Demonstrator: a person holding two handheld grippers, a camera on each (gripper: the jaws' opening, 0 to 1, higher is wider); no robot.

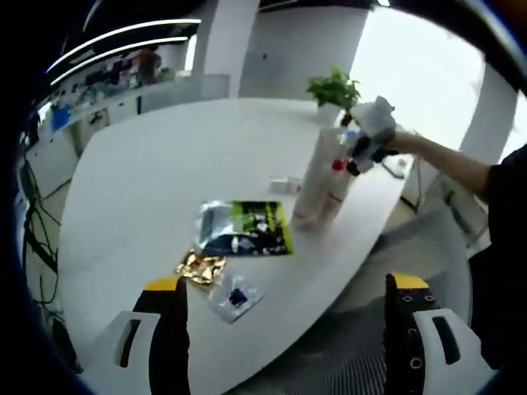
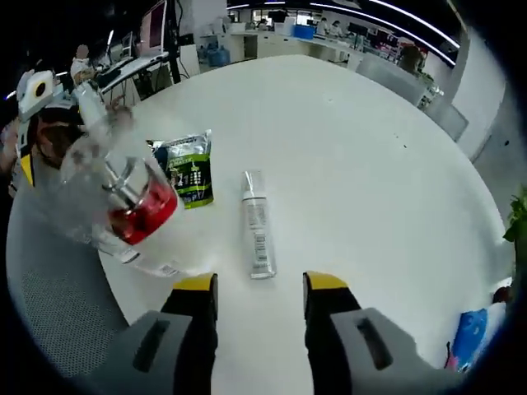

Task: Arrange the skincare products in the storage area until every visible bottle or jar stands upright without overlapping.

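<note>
1. A large white table (image 1: 165,156) with a rounded edge holds the skincare items, and a person stands at its near side with a gripper in each hand.
2. The left gripper (image 1: 284,317) hovers over the table edge with its jaws spread wide and nothing between them.
3. Ahead of it lie a green-and-black sachet (image 1: 255,228) with a silvery pouch beside it, a crumpled gold packet (image 1: 200,267) and a small clear packet (image 1: 235,298), all flat on the tabletop.
4. Further along, two tall pale bottles (image 1: 317,181) stand upright side by side near the table edge; the one with the red collar has a clear cap.
5. In the left gripper view the right gripper (image 1: 370,136) sits at the tops of those bottles, on the end of the person's outstretched arm; I cannot tell from there what it touches.
6. In the right gripper view its jaws stand a little apart, holding nothing.
7. Just beyond them a slim tube (image 2: 257,224) lies on its side on the table, apart from the bottles.
8. A potted plant (image 1: 333,89) stands at the far edge.
</note>
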